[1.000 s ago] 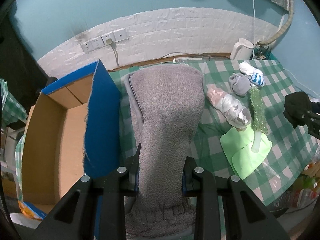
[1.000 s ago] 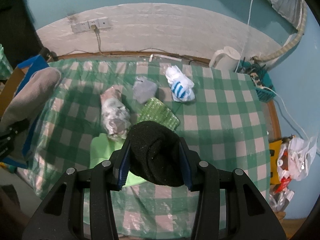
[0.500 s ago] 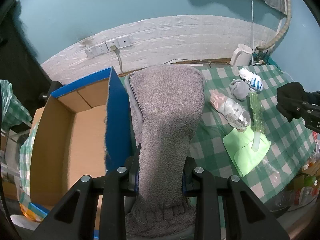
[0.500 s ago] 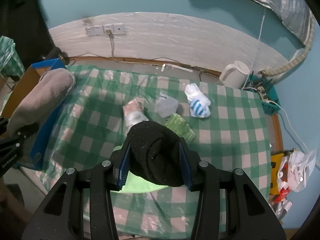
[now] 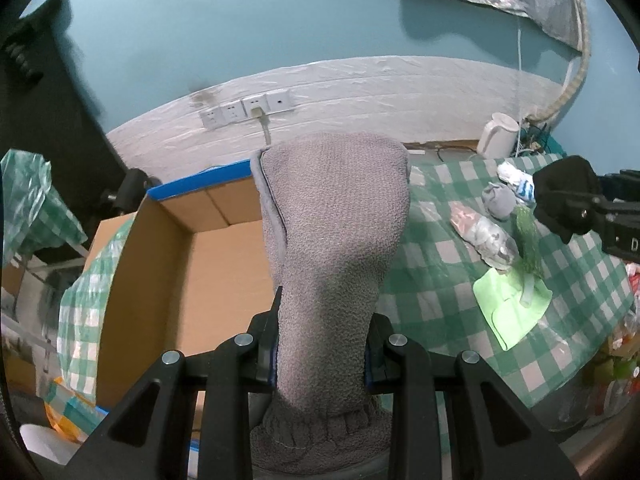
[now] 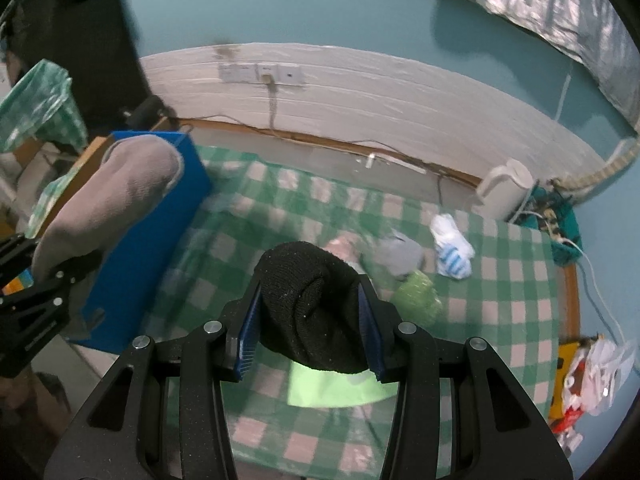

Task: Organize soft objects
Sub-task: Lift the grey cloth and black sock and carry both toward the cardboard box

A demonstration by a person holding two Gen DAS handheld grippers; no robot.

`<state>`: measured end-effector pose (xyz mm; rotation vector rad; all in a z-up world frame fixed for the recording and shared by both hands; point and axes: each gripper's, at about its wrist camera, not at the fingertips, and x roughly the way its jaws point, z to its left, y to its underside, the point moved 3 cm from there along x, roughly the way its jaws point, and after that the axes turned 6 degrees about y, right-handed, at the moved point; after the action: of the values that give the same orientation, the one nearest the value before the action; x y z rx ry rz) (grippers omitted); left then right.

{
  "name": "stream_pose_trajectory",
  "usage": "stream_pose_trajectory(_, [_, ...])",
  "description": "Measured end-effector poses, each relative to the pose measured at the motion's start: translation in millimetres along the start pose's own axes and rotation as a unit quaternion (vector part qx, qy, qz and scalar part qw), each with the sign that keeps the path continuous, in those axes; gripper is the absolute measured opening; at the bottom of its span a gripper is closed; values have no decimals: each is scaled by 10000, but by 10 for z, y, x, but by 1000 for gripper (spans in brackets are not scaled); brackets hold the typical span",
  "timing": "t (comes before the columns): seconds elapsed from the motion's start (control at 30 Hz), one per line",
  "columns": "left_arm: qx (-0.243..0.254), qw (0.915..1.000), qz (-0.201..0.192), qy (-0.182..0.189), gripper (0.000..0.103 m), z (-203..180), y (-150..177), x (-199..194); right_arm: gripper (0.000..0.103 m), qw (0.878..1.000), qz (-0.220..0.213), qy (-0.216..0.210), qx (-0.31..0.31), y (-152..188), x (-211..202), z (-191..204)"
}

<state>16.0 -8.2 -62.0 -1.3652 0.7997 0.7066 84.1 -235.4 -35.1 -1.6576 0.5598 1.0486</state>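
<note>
My left gripper (image 5: 322, 344) is shut on a big grey fleece sock (image 5: 336, 224) and holds it up in the air beside the open cardboard box (image 5: 160, 280), which has blue outer walls. The sock (image 6: 108, 200) and box (image 6: 148, 240) show at the left of the right wrist view. My right gripper (image 6: 310, 320) is shut on a rolled black sock (image 6: 308, 296) and holds it above the green checked table (image 6: 500, 300). It shows in the left wrist view (image 5: 560, 200) at the right. On the table lie a small grey sock (image 6: 400, 254), a white-and-blue sock (image 6: 450, 252) and a pale patterned roll (image 5: 482, 236).
A light green cloth (image 5: 512, 308) and a green bubbly strip (image 5: 528, 236) lie near the table's front. A white kettle (image 6: 504, 190) stands at the back by the wall. A cable tray (image 6: 560, 224) is at the back right. Bags and clutter sit beyond the table's right edge.
Both grippers have risen and swung left with their socks. The box opening now shows under the left of the grey sock, and the table items look smaller and further off.
</note>
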Motion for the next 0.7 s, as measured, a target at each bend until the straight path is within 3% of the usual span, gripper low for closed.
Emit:
stream_pose_trajectory(0.33, [-358,9992,-124,-128,29,441,36,-118,43,9988,-115,-321,-359,-251,-43,514])
stream_pose_trajectory(0.7, [-781,9958,10,-477,29,1015,197,-8,44,9946,-69,-609,-839,-481,96,1227])
